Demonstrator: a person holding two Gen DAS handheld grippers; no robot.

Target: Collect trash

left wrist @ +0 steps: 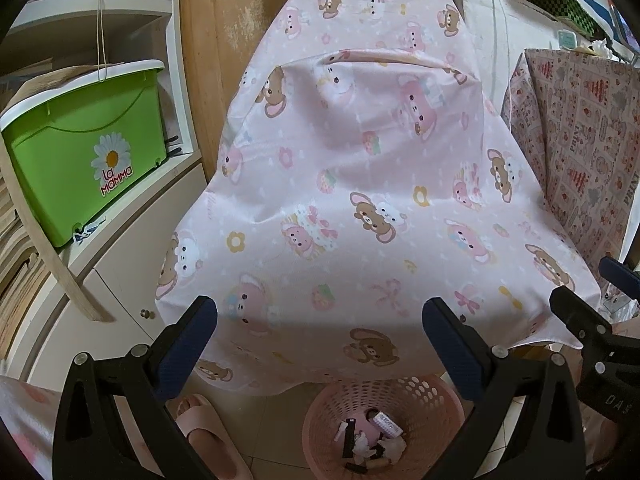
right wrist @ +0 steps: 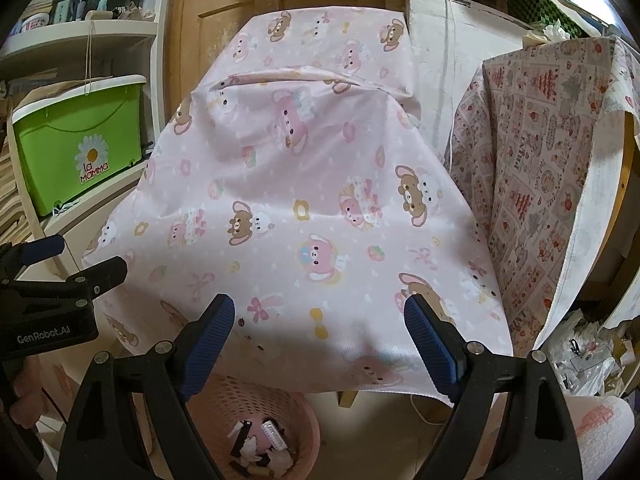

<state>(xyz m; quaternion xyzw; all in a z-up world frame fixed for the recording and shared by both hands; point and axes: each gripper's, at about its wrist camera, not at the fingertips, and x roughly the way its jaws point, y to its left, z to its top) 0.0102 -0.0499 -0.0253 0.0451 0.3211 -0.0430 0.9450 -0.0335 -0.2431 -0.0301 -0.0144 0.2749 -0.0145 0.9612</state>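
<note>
Jaws wide, empty, both grippers: left gripper (left wrist: 320,344); right gripper (right wrist: 320,344); pink basket (left wrist: 424,392) holds mixed trash (left wrist: 374,440).

The pink cloth (left wrist: 360,184) is hiding whatever is lying under it, and is covering the far rim of the basket (left wrist: 436,396). The trash (left wrist: 372,440) in the basket is showing too small to tell apart: dark strips, white scraps, something pink. The left gripper's (left wrist: 320,344) arms are cutting off the basket's sides; the picture's near edge is cutting off its base. A foot in a slipper (left wrist: 208,432) is lying half hidden behind the left arm. The clutter (right wrist: 588,360) at right is blurring together.
</note>
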